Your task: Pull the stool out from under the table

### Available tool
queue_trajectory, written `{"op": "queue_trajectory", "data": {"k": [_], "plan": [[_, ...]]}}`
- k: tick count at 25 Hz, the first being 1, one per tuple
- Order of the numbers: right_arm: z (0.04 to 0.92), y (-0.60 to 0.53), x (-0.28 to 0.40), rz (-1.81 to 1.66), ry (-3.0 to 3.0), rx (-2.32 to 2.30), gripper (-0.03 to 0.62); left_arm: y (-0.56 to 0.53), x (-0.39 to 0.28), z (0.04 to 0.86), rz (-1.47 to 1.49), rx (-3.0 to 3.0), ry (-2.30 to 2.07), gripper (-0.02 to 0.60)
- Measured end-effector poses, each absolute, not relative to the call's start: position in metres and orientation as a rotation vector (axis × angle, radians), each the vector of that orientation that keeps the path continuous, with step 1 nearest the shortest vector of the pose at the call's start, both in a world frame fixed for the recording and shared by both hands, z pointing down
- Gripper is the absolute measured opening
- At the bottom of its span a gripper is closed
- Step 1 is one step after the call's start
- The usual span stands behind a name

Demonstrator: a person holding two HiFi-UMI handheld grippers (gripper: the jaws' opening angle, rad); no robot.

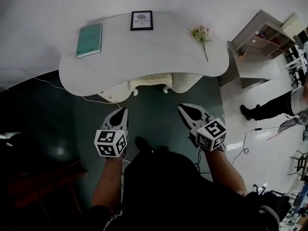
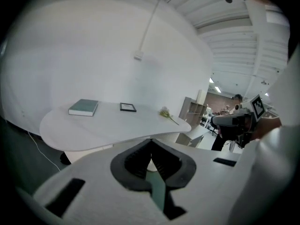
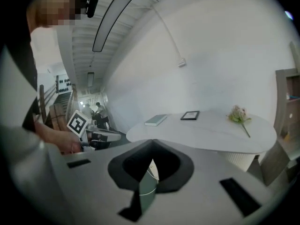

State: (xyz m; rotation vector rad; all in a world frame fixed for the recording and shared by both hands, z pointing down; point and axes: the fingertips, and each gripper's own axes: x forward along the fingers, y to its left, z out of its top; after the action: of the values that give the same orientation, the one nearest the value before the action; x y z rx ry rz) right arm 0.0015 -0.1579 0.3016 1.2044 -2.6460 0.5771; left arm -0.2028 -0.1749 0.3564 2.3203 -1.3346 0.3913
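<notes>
One table (image 1: 159, 49), stool (image 1: 150, 81), book (image 1: 89, 40), frame (image 1: 141, 20), flower (image 1: 201, 34)

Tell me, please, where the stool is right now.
In the head view, the stool sits tucked under the near edge of the white table, centre frame, just left of the ribbed base.

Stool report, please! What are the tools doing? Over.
Left tool, right tool: both shut, empty. Stool tucked under white table, untouched. Cable on floor beside it.
</notes>
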Motion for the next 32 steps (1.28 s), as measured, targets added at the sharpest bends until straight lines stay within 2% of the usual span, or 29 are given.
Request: {"op": "queue_trajectory", "data": {"k": [8, 18, 32], "plan": [[0.359, -0.106, 0.074, 0.711, -2.586, 1.277, 0.006, -0.150, -0.121, 0.384, 0.551, 2.359, -1.197, 0.010], [0.438, -0.121, 0.099, 0.748, -2.476, 1.265, 0.006, -0.184, -0.100, 0.457, 0.565, 2.305, -1.135, 0.011], [0.586, -0.214, 0.047, 0.709, -2.476, 1.217, 0.006, -0.243, -0.100, 0.603, 0.586, 2.339, -1.094, 0.011]]}}
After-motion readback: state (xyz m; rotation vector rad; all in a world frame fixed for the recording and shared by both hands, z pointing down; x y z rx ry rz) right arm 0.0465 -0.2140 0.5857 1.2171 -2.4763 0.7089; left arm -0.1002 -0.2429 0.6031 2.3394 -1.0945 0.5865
